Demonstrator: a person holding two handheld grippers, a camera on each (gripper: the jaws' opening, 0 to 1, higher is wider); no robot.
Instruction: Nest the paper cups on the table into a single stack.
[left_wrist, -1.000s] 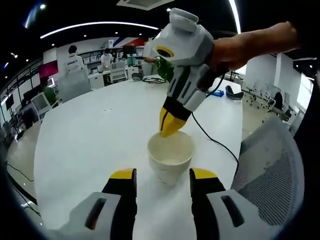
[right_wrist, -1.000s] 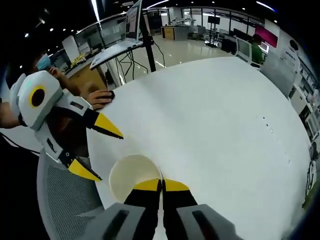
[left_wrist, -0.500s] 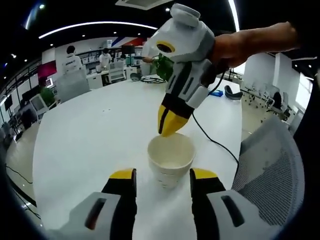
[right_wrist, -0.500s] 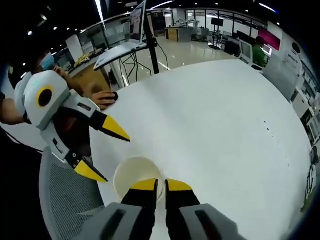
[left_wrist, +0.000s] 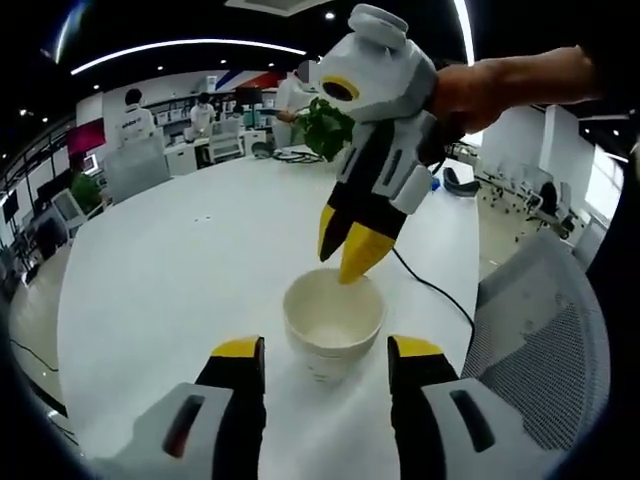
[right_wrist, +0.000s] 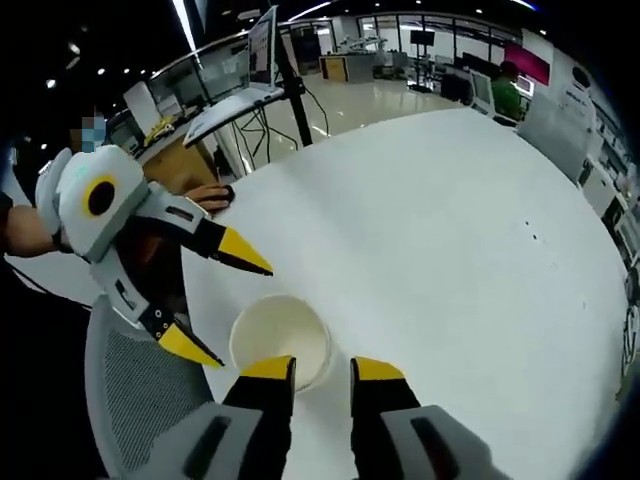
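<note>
Paper cup stack (left_wrist: 333, 322) stands upright on the white table (left_wrist: 170, 270), mouth up, near the table edge by a mesh chair (left_wrist: 540, 340). In the left gripper view, the left gripper (left_wrist: 325, 352) has jaws wide, flanking the stack at 5 and 7 o'clock without touching. The right gripper (left_wrist: 352, 245) hangs at 12 o'clock over the rim, jaws parted narrowly, holding nothing. In the right gripper view the stack (right_wrist: 279, 339) sits just beyond its tips.
</note>
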